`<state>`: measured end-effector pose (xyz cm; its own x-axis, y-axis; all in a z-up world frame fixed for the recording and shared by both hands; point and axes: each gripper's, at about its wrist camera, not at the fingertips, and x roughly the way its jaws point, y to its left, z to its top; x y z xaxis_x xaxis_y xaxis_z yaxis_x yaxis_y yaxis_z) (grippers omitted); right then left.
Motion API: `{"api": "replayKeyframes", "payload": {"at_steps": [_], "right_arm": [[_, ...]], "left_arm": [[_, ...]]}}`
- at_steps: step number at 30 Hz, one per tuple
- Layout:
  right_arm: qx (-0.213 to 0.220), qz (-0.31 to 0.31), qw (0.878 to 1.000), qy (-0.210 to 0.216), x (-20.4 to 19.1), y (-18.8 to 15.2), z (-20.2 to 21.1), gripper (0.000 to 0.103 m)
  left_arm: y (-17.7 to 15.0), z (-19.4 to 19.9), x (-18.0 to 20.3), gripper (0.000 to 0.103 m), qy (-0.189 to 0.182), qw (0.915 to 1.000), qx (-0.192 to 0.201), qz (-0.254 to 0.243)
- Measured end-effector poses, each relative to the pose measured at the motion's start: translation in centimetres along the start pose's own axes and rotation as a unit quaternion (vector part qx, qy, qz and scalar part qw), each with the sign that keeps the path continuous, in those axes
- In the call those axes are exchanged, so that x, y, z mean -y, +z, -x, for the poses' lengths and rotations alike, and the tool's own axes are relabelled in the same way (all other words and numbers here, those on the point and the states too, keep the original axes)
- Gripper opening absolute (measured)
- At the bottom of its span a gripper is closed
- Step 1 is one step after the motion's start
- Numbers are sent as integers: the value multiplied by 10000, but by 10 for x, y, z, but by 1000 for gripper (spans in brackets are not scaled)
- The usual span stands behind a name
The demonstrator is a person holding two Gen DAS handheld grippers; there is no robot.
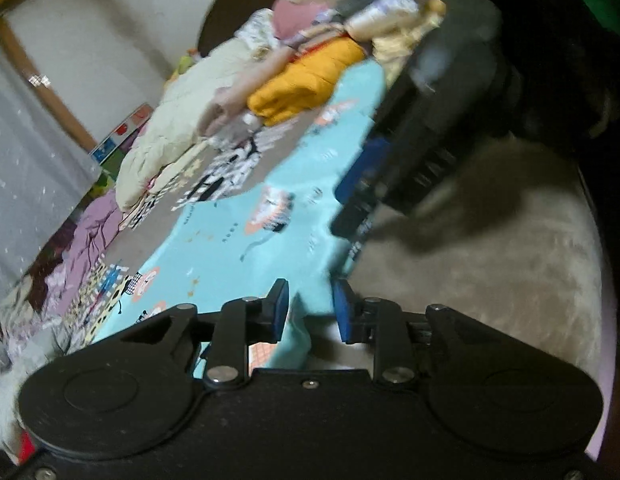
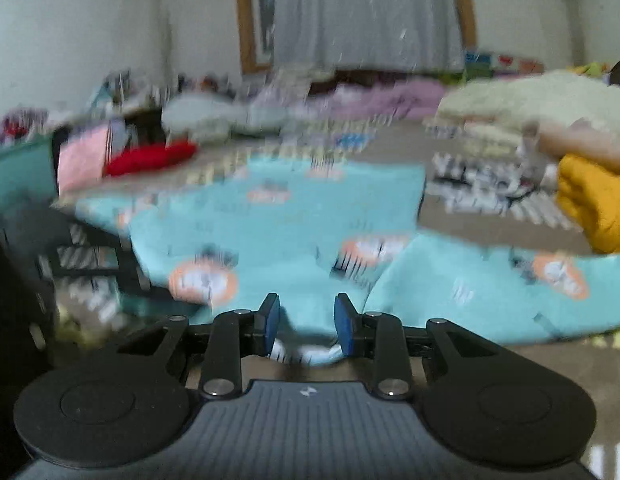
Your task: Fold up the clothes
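Note:
A light blue garment (image 1: 246,236) with orange cartoon prints lies spread on the bed. In the left wrist view its edge runs between the blue pads of my left gripper (image 1: 310,304), whose jaws stand a little apart around the cloth. My right gripper (image 1: 373,184) shows there as a dark blurred body over the garment's far edge. In the right wrist view the garment (image 2: 294,224) fills the middle, and its near edge sits between the pads of my right gripper (image 2: 308,316), jaws also apart. Both views are motion-blurred.
A pile of clothes with a mustard yellow piece (image 1: 306,80) and a cream quilt (image 1: 178,120) lies beyond the garment. A red item (image 2: 150,158) and pink cloth (image 2: 80,160) lie at the left. A beige fuzzy blanket (image 1: 489,260) covers the bed's right side.

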<state>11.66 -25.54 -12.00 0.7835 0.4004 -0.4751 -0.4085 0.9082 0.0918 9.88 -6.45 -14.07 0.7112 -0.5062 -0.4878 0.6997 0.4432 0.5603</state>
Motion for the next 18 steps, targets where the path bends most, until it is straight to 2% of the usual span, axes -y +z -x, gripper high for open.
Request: {"api": "replayKeyframes", "payload": {"at_steps": [2, 5, 7, 10, 12, 15, 17, 18], "right_arm": [[-177, 121, 9998, -22, -3, -3, -4, 32], [-219, 96, 9997, 18, -1, -3, -2, 32], [-166, 63, 9998, 32, -1, -2, 1, 31], [318, -146, 9994, 55, 2, 4, 11, 31], [544, -265, 9981, 75, 3, 7, 13, 31], [373, -244, 9989, 146, 2, 7, 3, 31], [-246, -16, 9996, 120, -3, 2, -13, 31], [-357, 182, 9992, 69, -7, -1, -14, 31]], "left_arm": [[1, -7, 5, 22, 54, 9999, -75, -84], [2, -16, 18, 7, 149, 9986, -185, -483], [4, -15, 27, 5, 648, 9930, -83, -982], [7, -13, 37, 5, 1089, 9786, 27, -1749], [0, -17, 46, 5, 927, 9755, -86, -1996], [-11, -23, 59, 2, 682, 9701, -254, -2313], [-6, -21, 50, 3, 523, 9786, -293, -1971], [-5, -20, 46, 3, 444, 9822, -297, -1800]]}}
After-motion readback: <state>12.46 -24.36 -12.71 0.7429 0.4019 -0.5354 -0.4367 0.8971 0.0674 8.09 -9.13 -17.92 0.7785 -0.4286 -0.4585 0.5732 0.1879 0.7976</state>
